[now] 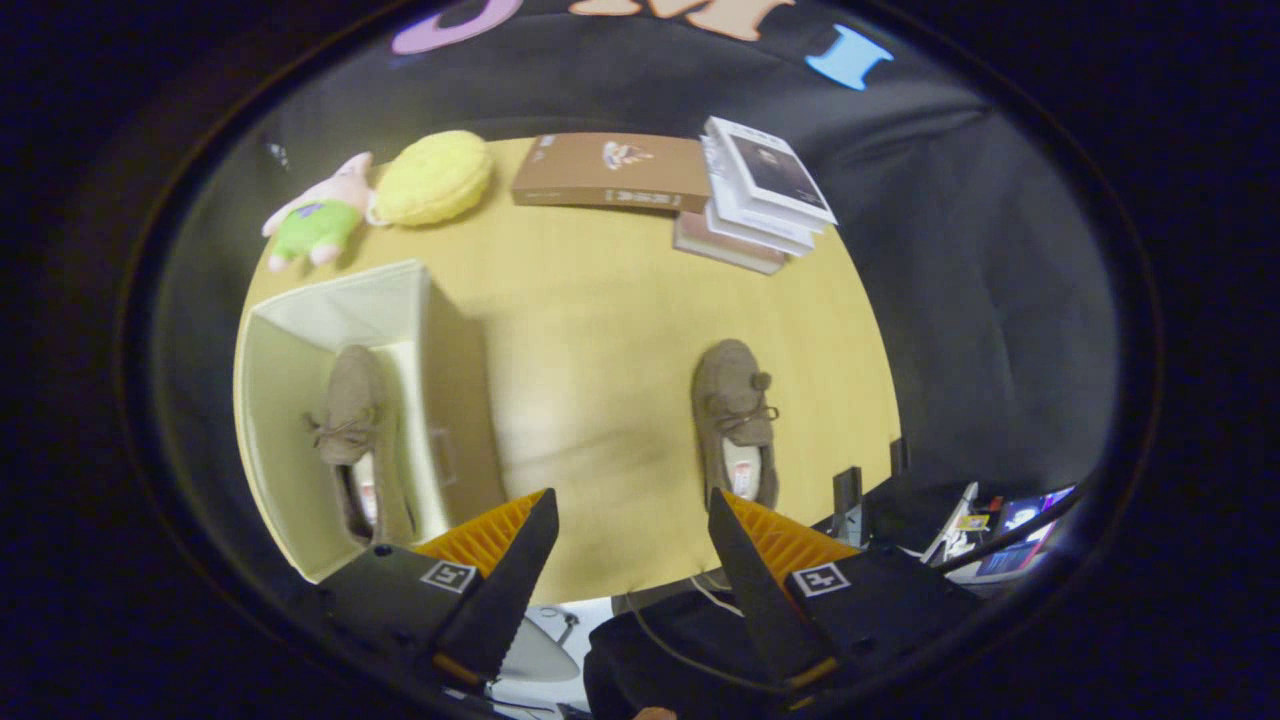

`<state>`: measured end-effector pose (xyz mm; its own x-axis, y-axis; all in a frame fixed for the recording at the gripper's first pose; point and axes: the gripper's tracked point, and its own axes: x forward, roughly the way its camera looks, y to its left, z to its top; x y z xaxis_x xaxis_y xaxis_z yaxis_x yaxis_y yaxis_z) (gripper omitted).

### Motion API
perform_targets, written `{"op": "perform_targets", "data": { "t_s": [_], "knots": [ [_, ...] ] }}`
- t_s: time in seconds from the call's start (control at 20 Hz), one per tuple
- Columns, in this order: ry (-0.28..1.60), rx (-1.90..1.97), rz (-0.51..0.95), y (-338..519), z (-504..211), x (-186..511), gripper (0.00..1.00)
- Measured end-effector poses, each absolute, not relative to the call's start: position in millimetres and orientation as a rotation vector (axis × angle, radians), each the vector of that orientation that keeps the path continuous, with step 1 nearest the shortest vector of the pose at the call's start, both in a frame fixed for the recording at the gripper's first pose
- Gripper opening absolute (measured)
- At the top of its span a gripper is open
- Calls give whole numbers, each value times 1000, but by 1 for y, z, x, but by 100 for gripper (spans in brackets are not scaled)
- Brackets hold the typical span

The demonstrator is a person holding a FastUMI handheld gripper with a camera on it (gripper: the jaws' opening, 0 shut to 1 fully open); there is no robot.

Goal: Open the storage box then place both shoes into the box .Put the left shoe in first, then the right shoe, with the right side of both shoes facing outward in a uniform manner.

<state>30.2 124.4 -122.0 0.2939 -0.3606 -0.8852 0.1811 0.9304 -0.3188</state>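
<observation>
**Gripper view: one shoe boxed, second shoe loose on the bench, tool empty.**

The tool [632,545] hangs high over the near edge of the bench [600,330], fingers spread wide with nothing between them. The storage box [430,400] stands open ahead and to the left of the left finger, with the first shoe [350,420] lying inside, toe pointing away. The second shoe [737,420] lies on bare bench just beyond the right finger, toe also away, well apart from the box. Risks, as I judge them: a pinch on the soft upper or lace bow may let the shoe swing or slip in transit; the heel may catch the box wall on entry; a rotated drop would break the matching orientation or land on the boxed shoe. Books [765,190] and plush toys [320,215] sit far beyond, out of the path.
</observation>
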Motion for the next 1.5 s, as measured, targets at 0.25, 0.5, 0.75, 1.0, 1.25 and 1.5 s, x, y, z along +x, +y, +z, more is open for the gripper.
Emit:
{"op": "perform_targets", "data": {
  "t_s": [0.25,0.5,0.75,1.0,1.25,1.5],
  "knots": [
    [1241,-101,-494,35,-142,21,98],
    [1314,-59,-533,-18,-181,14,98],
    [1374,-51,-484,-42,-224,14,97],
    [1405,-32,-463,-65,-256,12,84],
    [1407,7,-397,-68,-281,13,65],
    [1400,65,-321,-53,-287,17,24]
  ]
}}
